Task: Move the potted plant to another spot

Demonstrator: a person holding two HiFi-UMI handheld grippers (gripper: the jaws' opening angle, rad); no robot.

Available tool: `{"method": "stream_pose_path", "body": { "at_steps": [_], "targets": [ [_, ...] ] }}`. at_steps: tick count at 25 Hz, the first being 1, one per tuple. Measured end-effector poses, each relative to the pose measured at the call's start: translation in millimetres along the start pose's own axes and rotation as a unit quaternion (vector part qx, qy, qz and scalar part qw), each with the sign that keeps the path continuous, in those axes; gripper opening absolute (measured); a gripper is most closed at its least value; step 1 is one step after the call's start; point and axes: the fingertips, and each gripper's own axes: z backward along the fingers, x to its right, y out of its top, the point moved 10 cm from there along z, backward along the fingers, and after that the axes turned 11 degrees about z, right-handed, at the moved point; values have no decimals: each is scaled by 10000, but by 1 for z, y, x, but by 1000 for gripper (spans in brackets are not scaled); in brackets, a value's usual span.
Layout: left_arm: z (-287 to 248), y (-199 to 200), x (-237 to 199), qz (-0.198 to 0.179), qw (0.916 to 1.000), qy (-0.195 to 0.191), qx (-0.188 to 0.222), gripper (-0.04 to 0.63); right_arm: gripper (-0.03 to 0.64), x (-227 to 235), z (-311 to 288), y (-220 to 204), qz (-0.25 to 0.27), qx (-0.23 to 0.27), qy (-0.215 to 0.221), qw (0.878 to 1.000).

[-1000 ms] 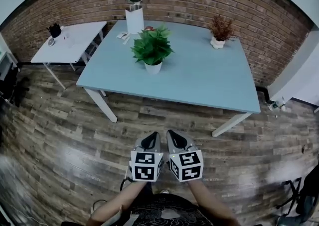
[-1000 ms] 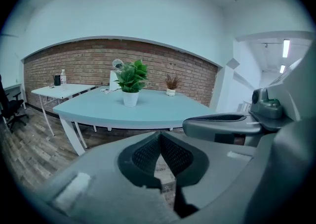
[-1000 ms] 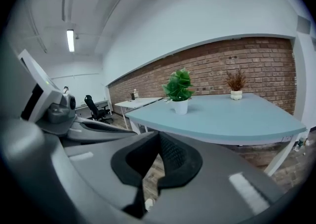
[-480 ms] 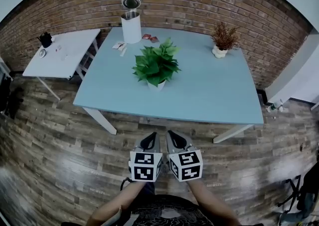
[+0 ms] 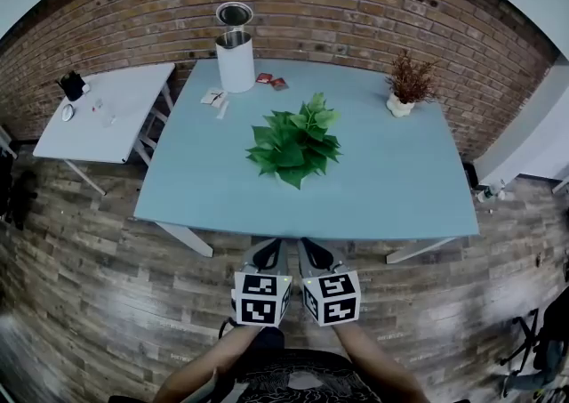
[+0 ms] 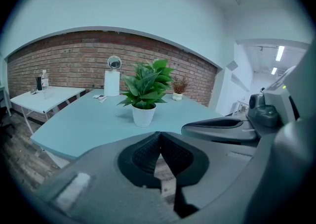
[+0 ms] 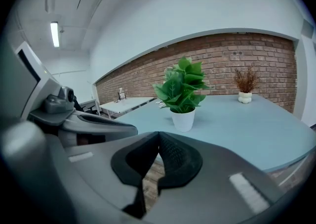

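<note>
A green leafy potted plant (image 5: 295, 143) in a white pot stands near the middle of the light blue table (image 5: 204, 188). The same plant (image 6: 143, 92) shows ahead in the left gripper view, and the plant (image 7: 182, 93) in the right gripper view too. Both grippers are held side by side over the wooden floor, just short of the table's near edge. My left gripper (image 5: 267, 252) is shut with nothing in it, jaws touching. My right gripper (image 5: 314, 251) is shut and empty as well.
A white cylinder bin with a round mirror (image 5: 236, 47) stands at the table's far left, small items (image 5: 213, 97) beside it. A dried plant in a white pot (image 5: 406, 88) sits far right. A white side table (image 5: 107, 112) stands left. Brick wall (image 5: 356, 10) behind.
Both grippers have travelled forward together towards the table. The table and plant now look nearer and lower in the head view. The jaws stayed shut.
</note>
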Motion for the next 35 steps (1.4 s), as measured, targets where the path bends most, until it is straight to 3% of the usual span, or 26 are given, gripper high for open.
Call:
{"method": "stream_pose_path", "body": {
  "at_steps": [8,16,27,35],
  "targets": [
    [-20,16,-32,-131,9997,-161,-106,-1,6,-1,-39,12,-88,-47,-213,9997],
    [-36,31,-49,-251,9989,-358,-171,-2,53,1,-65,21,-145,-68,-454,9988],
    [-59,35,-60,-238,9984,-452,-245,-1,168,17,-95,22,-66,-11,-644,9979],
    [-79,44,-63,-206,9991,-284,-217,-1,266,39,-123,18,-42,-40,-468,9989]
  ]
}}
